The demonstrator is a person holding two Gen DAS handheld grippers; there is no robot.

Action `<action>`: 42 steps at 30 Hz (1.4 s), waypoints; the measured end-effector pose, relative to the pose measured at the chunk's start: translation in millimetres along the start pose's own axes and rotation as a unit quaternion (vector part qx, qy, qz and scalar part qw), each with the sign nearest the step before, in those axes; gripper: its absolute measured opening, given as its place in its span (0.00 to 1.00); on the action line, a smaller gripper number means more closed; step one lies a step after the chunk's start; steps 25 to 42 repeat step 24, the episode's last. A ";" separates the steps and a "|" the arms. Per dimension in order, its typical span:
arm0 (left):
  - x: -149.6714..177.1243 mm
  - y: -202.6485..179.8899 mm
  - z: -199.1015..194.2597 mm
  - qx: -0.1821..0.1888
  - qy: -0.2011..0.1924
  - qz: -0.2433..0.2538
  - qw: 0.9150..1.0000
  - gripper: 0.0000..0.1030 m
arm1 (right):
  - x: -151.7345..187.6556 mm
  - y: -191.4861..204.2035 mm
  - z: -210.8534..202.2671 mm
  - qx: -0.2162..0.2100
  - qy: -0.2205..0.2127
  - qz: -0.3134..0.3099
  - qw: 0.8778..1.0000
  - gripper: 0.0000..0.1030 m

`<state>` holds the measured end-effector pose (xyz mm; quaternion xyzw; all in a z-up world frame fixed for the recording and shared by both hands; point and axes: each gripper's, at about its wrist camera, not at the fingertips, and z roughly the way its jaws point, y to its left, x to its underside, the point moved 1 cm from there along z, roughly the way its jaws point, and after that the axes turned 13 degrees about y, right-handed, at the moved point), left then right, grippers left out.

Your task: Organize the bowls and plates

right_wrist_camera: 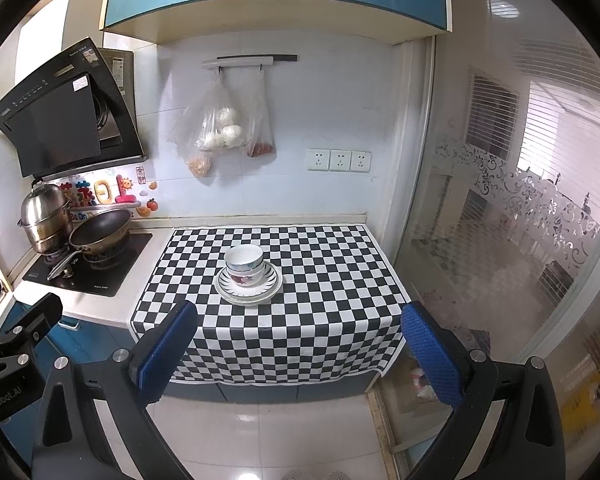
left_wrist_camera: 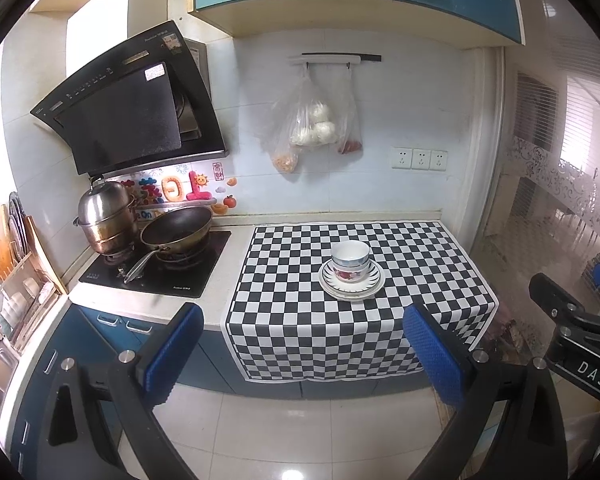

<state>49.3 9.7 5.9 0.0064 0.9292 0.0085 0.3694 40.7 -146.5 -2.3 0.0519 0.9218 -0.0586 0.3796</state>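
Note:
A stack of white bowls (left_wrist_camera: 350,261) sits on a stack of white plates (left_wrist_camera: 352,285) in the middle of the black-and-white checkered cloth (left_wrist_camera: 300,320) on the counter. The same bowls (right_wrist_camera: 244,262) and plates (right_wrist_camera: 249,287) show in the right wrist view. My left gripper (left_wrist_camera: 304,354) is open and empty, held back from the counter over the floor. My right gripper (right_wrist_camera: 298,354) is open and empty too, also held back from the counter. The right gripper's body (left_wrist_camera: 572,328) shows at the right edge of the left wrist view.
A hob (left_wrist_camera: 156,268) with a steel pot (left_wrist_camera: 106,216) and a frying pan (left_wrist_camera: 176,230) stands left of the cloth under a black hood (left_wrist_camera: 128,116). Plastic bags (left_wrist_camera: 312,120) hang on the wall. A dish rack (left_wrist_camera: 8,280) is far left. A glass door (right_wrist_camera: 500,220) is on the right.

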 end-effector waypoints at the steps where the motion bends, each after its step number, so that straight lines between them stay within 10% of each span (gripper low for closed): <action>1: -0.1 0.1 0.1 0.000 0.000 0.000 1.000 0.99 | 0.2 -0.1 0.4 0.000 0.000 0.000 1.000 1.00; 42: -1.3 -1.0 7.0 -0.005 0.011 0.002 1.000 0.99 | -0.1 -4.4 3.8 0.000 0.002 0.006 1.000 1.00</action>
